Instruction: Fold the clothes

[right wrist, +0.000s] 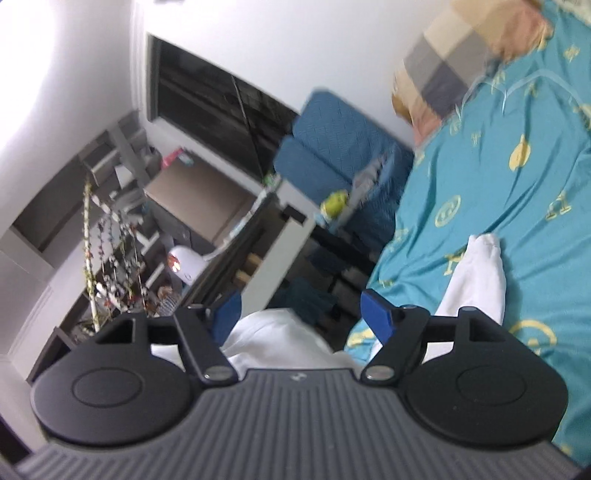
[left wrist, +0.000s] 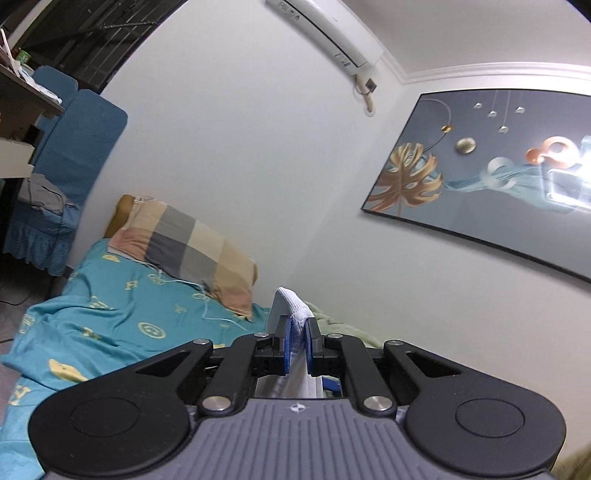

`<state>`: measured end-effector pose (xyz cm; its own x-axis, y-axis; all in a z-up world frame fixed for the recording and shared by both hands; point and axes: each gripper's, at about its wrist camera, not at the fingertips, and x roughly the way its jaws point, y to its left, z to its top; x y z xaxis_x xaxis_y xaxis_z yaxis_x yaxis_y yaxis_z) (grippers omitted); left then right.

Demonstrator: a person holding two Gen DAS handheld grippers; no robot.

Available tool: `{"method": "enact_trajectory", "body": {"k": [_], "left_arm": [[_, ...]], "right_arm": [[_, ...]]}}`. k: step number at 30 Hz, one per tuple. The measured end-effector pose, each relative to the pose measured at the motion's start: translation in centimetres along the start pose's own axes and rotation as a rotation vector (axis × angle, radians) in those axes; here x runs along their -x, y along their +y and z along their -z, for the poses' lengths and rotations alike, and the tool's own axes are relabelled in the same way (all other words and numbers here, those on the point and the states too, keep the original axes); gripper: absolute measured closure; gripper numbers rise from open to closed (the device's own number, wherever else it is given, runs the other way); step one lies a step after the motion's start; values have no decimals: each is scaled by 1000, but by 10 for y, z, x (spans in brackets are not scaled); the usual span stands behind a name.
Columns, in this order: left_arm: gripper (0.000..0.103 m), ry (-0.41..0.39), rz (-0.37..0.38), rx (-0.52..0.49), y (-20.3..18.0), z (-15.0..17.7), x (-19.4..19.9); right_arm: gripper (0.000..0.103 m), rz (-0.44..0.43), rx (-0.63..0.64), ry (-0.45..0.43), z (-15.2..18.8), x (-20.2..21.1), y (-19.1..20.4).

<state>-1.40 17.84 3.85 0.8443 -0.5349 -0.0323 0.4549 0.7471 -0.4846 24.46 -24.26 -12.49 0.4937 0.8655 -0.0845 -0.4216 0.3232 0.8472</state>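
Observation:
In the left wrist view my left gripper [left wrist: 297,325] is shut on a white garment [left wrist: 289,301]. A ribbed white edge sticks up above the blue pads [left wrist: 285,343], and more cloth hangs below them. The gripper points level, toward the wall over the bed. In the right wrist view my right gripper [right wrist: 301,310] stands open, its blue pads [right wrist: 375,314] wide apart. The white garment [right wrist: 476,280] lies on the teal bedsheet [right wrist: 498,192] at the right and bulges up under the open jaws without touching either pad.
A checked pillow [left wrist: 184,247] lies at the head of the bed beside the white wall. A blue covered chair [left wrist: 70,155] and a desk [right wrist: 207,199] with shelves stand past the bed's edge. A framed picture [left wrist: 480,177] and an air conditioner [left wrist: 328,29] hang above.

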Motion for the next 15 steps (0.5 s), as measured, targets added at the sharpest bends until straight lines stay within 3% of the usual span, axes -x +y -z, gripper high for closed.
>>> {"method": "enact_trajectory", "body": {"k": [4,7,11,15], "left_arm": [[95,8,25,3,5,7,-2],[95,5,48,16,12,10,-5],[94,-20,91,35,20,12,-4],[94,-32,119,48,24,14,-3]], "right_arm": [[29,-126,-60,122,-13,-51,-35],[30,-214,-86,189,-2,-78,-59],[29,-414,-82,289,21,-92,-65],[29,-534,-37,359,30,-90,-56]]}}
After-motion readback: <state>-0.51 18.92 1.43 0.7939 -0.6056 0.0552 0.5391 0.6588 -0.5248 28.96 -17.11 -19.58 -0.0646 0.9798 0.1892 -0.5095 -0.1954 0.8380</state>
